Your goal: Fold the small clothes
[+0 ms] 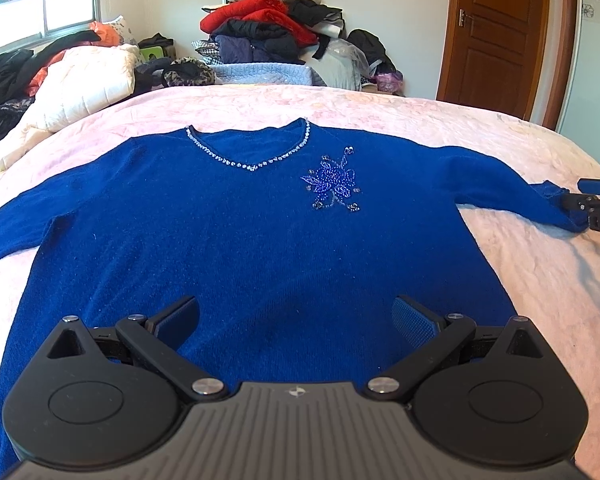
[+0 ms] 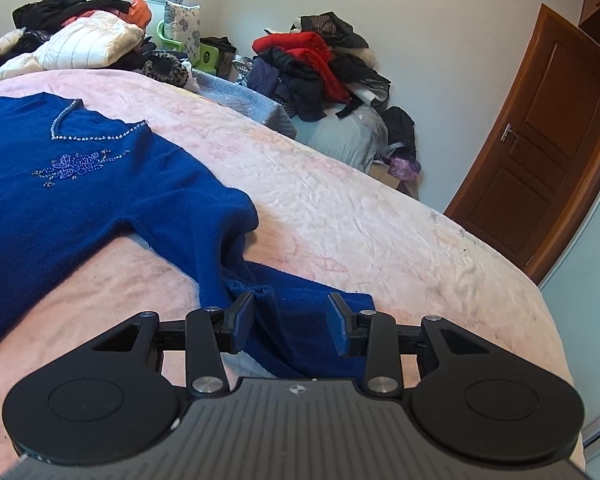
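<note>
On the pink bed cover (image 1: 380,112) the blue sweater (image 1: 260,216) lay flat, face up. My left gripper (image 1: 296,316) hovered released above its hem. My right gripper (image 2: 291,322) stood parted around the sleeve cuff (image 2: 300,300), not pinching; I judged I should close on both layers before folding the sleeve inward.

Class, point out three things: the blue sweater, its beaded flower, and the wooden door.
sweater (image 1: 240,264), left wrist view, chest panel.
flower (image 1: 332,182), left wrist view, middle of the beading.
door (image 2: 540,152), right wrist view, centre panel.
</note>
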A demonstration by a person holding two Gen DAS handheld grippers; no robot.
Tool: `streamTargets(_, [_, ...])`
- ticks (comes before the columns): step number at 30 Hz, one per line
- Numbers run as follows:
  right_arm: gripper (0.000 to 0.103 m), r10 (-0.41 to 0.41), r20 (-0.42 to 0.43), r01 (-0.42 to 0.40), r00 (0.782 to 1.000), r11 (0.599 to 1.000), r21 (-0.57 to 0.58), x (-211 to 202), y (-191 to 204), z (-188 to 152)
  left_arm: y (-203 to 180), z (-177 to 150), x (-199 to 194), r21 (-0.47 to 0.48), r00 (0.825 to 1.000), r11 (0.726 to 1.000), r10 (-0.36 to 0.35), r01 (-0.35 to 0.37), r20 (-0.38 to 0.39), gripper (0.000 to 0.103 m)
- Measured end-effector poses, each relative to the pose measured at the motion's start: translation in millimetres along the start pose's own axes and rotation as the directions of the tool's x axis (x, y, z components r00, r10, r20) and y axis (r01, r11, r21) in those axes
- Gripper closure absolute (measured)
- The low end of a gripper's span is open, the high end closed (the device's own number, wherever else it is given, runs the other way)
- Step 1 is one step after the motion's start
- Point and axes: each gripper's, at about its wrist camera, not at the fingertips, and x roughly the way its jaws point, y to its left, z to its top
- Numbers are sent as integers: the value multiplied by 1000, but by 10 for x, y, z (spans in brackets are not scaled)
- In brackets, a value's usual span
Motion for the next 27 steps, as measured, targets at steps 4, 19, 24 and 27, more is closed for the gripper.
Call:
streamTargets(4, [60,12,-43,-13,999,999,-35,124,54,-50,-20,15,-3,2,1000,1000,-14,14,5,0])
streamTargets(19, [99,10,146,-14,989,1000,24,-75,283,117,-245,984,764,-439,752,670,-659,599,19,0])
streamTargets(24, [99,49,162,-52,986,999,10,-99,534,55,-715,1095,1182,-541,642,558,-765,629,-42,0])
streamTargets(27, [99,41,175,-40,984,999,-7,-115,623,46,-888,1020,1441,-625,630,542,-770,561,-102,6])
